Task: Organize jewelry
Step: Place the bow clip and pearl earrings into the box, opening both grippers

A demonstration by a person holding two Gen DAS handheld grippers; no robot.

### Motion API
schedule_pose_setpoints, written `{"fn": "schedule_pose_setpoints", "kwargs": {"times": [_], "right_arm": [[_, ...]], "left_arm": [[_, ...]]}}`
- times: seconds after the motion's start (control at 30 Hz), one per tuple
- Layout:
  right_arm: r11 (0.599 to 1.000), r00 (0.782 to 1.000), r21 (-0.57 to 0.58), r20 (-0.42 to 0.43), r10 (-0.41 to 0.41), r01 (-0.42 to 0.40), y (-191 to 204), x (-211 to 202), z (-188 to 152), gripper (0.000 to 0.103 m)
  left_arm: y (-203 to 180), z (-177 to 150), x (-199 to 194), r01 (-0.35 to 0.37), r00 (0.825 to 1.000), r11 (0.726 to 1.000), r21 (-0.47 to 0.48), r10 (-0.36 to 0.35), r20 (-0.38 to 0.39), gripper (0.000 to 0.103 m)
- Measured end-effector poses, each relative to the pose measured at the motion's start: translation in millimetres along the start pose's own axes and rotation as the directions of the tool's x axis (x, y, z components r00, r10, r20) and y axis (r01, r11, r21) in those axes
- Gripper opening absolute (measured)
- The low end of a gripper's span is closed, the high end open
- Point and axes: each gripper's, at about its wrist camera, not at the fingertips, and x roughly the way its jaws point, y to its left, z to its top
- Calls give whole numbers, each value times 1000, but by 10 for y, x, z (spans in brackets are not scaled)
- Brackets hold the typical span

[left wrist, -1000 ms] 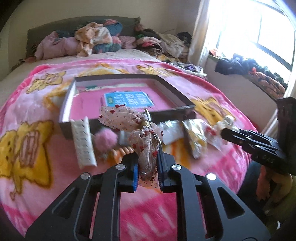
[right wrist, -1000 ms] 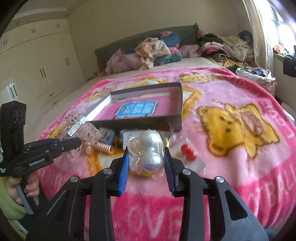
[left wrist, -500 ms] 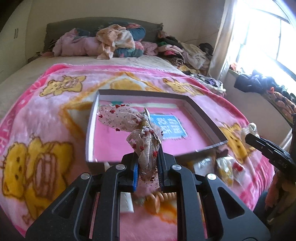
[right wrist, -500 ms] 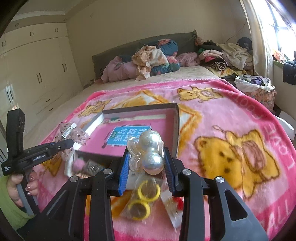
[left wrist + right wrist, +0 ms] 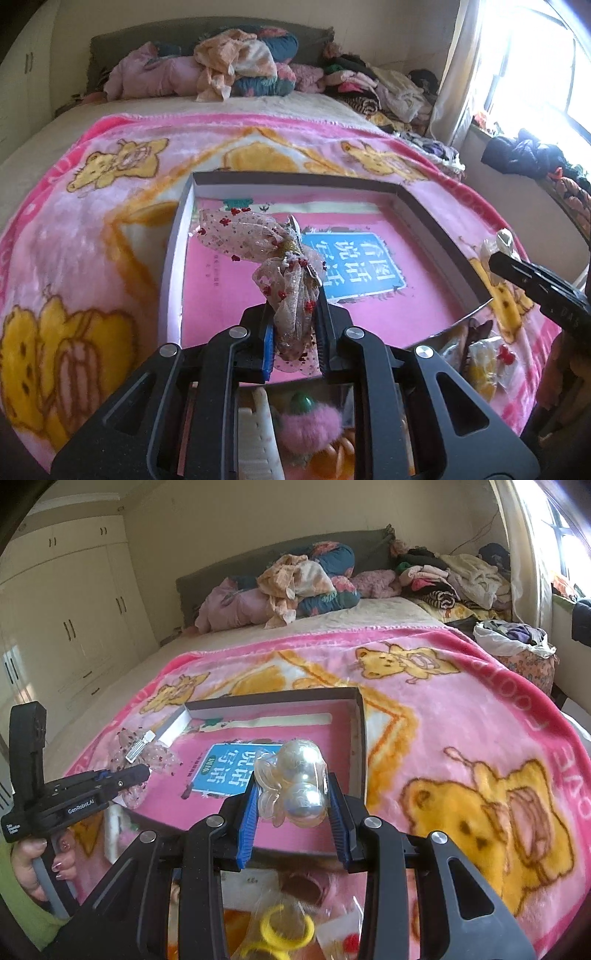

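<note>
Left gripper (image 5: 295,345) is clamping a bow (image 5: 284,273), right gripper (image 5: 293,814) a pearl clip (image 5: 299,786), over the tray (image 5: 360,738); neither placed, other pieces (image 5: 284,930) waiting outside.

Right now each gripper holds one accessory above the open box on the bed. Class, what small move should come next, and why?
Probably lower and open the left gripper, letting the sheer bow clip drop into the box. The bow already hangs over the box's pink floor, inside its left wall. The right gripper, clamped on the pearl ball clip, also sits over the box and could follow.
</note>
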Motion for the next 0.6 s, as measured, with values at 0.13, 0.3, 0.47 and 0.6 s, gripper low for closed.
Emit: {"fn": "schedule_pose_setpoints", "kwargs": {"times": [0.13,0.3,0.47,0.6], "right_arm": [[1000,1000,1,-29,-3,3,-21,168,39,33],[1000,997,-5,-71,-16,16,-37,359,51,33],[999,995,-11,-90,-33,32,-39,469,35,33],[999,994,-15,-103,-45,43,-60,519,1,33]], "left_arm": [[17,4,76,-11,1000,1000,2,11,-13,12],[36,10,123,-18,1000,1000,14,18,-19,12],[64,8,158,-18,1000,1000,6,18,-23,14],[62,-14,177,-19,999,1000,1,19,-28,15]]}}
